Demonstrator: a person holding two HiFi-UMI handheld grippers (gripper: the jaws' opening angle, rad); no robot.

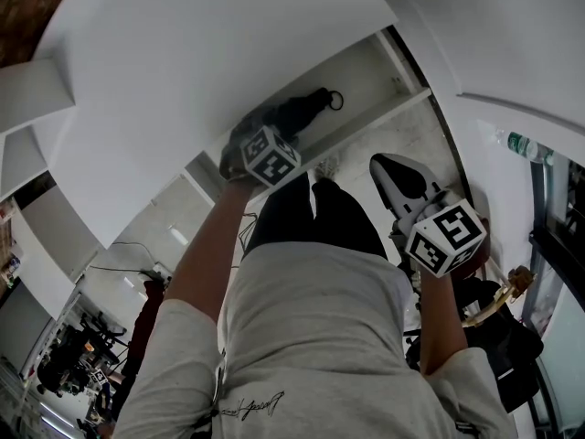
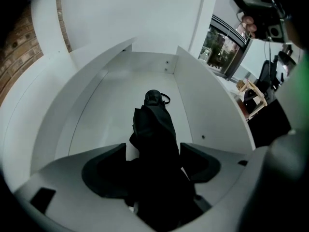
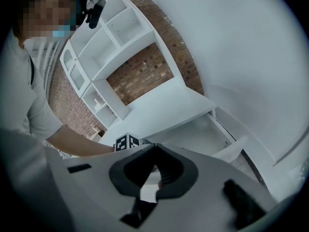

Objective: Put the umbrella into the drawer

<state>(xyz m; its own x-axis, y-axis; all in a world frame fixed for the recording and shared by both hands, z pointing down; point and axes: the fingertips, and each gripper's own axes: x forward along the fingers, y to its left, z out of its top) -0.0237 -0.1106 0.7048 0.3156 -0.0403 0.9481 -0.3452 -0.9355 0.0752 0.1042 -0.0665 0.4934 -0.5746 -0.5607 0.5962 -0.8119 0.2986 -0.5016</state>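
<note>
The black folded umbrella (image 1: pixel 306 110) lies lengthwise inside the open white drawer (image 1: pixel 366 71), its strap loop at the far end. In the left gripper view the umbrella (image 2: pixel 154 124) rests on the drawer floor (image 2: pixel 111 105). My left gripper (image 2: pixel 153 151) points steeply down over its near end, jaws wide apart on either side of the fabric, with a slit of white showing beside the left jaw. In the head view my left gripper (image 1: pixel 260 135) hangs over the drawer's near part. My right gripper (image 1: pixel 384 165) is held off to the right, away from the drawer. Its tips (image 3: pixel 154 148) meet with nothing between them.
The white cabinet top (image 1: pixel 183 62) overhangs the drawer. The person's legs (image 1: pixel 311 208) stand right in front of it. White shelves against a brick wall (image 3: pixel 111 42) are behind. A plastic bottle (image 1: pixel 523 144) and a black bag (image 1: pixel 498 337) sit at the right.
</note>
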